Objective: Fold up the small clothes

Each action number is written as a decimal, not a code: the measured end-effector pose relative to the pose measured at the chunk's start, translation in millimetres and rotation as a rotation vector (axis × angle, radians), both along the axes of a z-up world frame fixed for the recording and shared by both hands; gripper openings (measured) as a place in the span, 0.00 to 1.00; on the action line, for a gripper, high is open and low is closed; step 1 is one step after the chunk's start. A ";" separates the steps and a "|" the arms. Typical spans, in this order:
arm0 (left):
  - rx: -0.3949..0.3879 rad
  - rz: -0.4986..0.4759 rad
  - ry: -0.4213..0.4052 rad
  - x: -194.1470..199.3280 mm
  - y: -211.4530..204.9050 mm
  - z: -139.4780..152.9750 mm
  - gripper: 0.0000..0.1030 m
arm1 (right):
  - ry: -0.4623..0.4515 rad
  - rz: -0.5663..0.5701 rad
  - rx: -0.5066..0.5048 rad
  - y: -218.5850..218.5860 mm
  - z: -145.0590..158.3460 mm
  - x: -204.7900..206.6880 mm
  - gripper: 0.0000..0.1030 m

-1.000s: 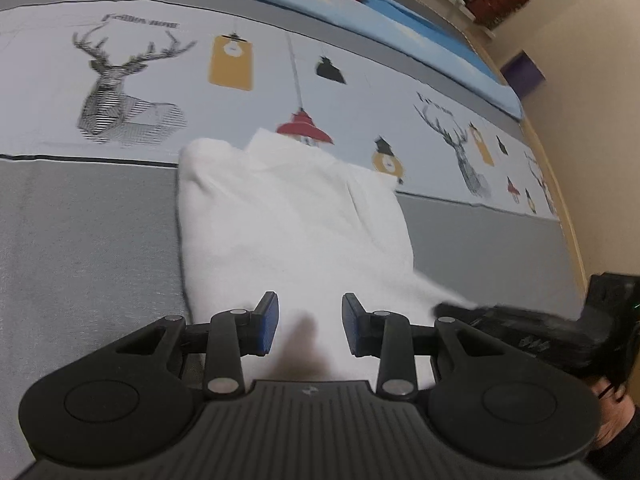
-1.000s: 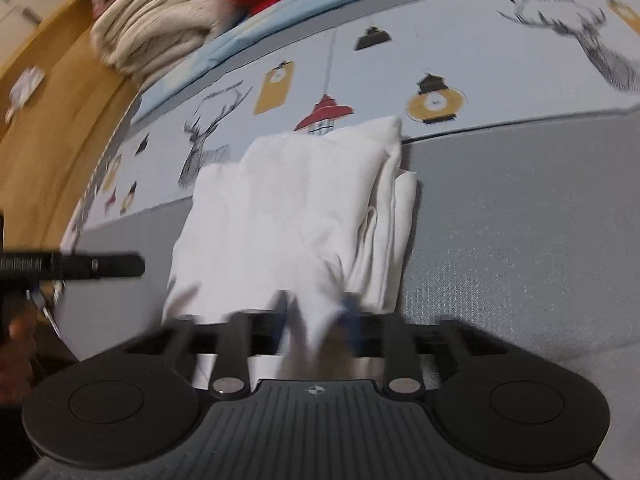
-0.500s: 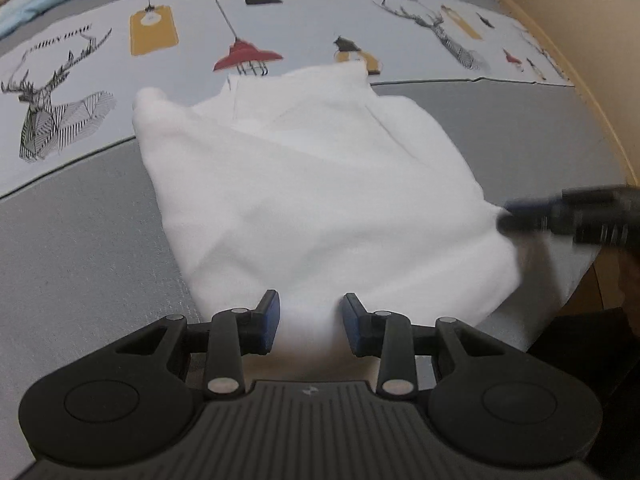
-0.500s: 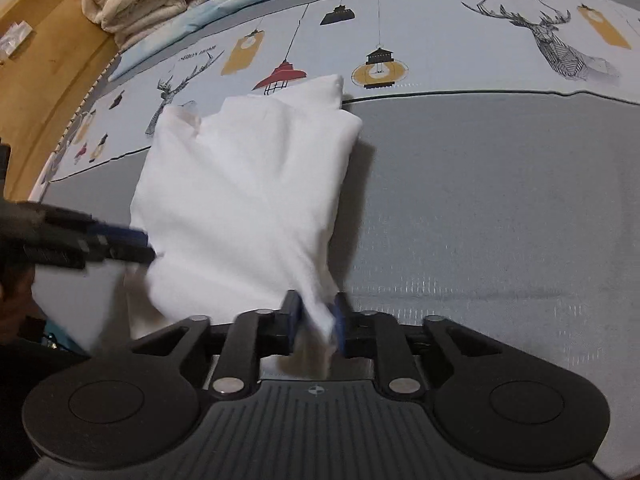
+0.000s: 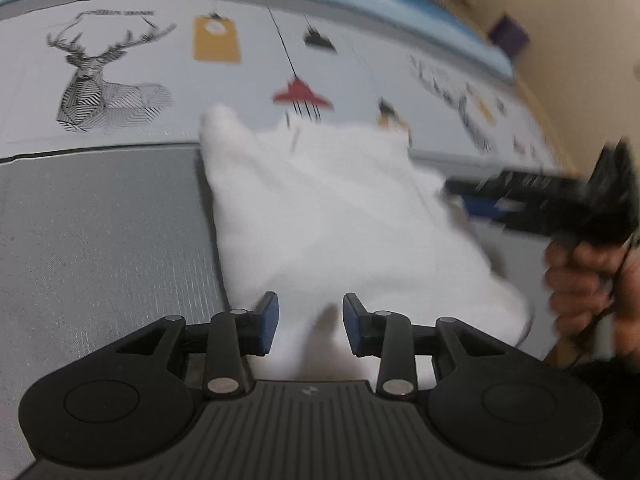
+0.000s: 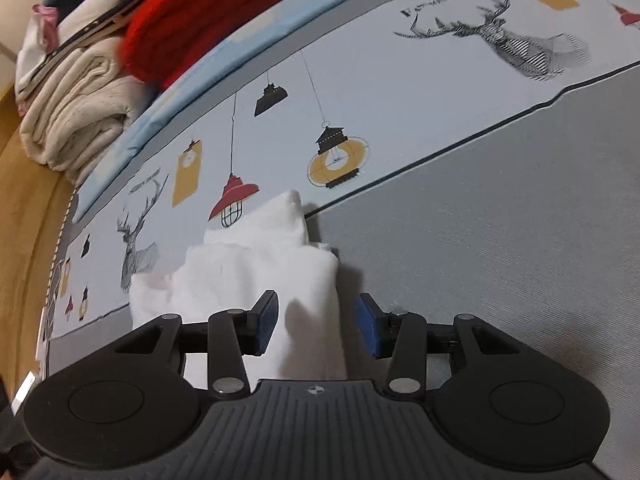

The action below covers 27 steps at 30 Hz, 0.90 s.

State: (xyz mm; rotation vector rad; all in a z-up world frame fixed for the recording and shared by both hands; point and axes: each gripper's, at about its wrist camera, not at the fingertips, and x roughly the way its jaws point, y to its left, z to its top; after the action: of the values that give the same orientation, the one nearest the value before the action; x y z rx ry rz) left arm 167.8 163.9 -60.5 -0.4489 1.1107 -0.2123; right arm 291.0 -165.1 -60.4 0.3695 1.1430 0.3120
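Left wrist view: one white garment (image 5: 344,216) lies on the bed cover (image 5: 100,240), spanning the grey area and the edge of the printed band. Left gripper (image 5: 310,322) is open, jaws apart with white cloth showing in the gap; they don't pinch it. The view is blurred, so contact can't be confirmed. Right gripper (image 5: 476,196) is at the garment's right edge, held by one hand (image 5: 584,284); too blurred to judge its jaws here. Printed band shows two deer heads, one clear (image 5: 104,80) and one smeared.

Right wrist view: same single garment (image 6: 272,280), bunched into a stack of layers, near end between the right gripper (image 6: 318,326) jaws. Jaws are wide open, gripping nothing; the right finger (image 6: 370,330) stands clear of the cloth. Behind: one red knit item (image 6: 224,16) and one folded beige blanket (image 6: 76,112) at the bed's far edge. Two deer prints visible, plus three hanging lamps.
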 end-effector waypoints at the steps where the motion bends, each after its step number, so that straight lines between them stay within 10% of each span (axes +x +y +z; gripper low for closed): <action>1: -0.019 0.014 0.005 1.0 3.7 -0.8 0.38 | 0.002 0.000 0.004 3.3 -2.9 3.1 0.38; 3: -0.006 0.024 0.012 2.9 5.5 -1.9 0.37 | -0.029 -0.001 -0.007 9.9 -4.6 6.6 0.04; 8: 0.000 0.043 0.011 11.7 5.3 -1.2 0.38 | -0.369 0.014 0.011 14.4 39.3 -6.0 0.02; 12: -0.020 0.058 0.017 15.5 6.6 -2.0 0.38 | -0.133 -0.081 -0.188 2.3 2.8 10.4 0.05; 15: -0.035 0.039 0.000 16.5 2.1 0.8 0.47 | -0.255 -0.090 -0.174 -6.8 26.2 0.6 0.13; 17: -0.020 0.001 -0.009 15.6 -3.5 0.8 0.50 | -0.263 -0.055 -0.094 -16.1 35.6 -6.6 0.37; 21: 0.099 -0.072 0.092 15.1 -15.3 -20.2 0.53 | -0.051 0.125 0.009 -20.0 21.6 -13.5 0.47; 27: 0.009 -0.021 0.041 9.8 -5.6 -11.4 0.54 | 0.042 0.405 -0.127 -3.9 9.2 -44.3 0.44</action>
State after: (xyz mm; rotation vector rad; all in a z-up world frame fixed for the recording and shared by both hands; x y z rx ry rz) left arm 177.6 158.3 -71.9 -0.4353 1.1563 -0.2171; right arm 246.7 -169.0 -51.2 0.0294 1.2691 0.5847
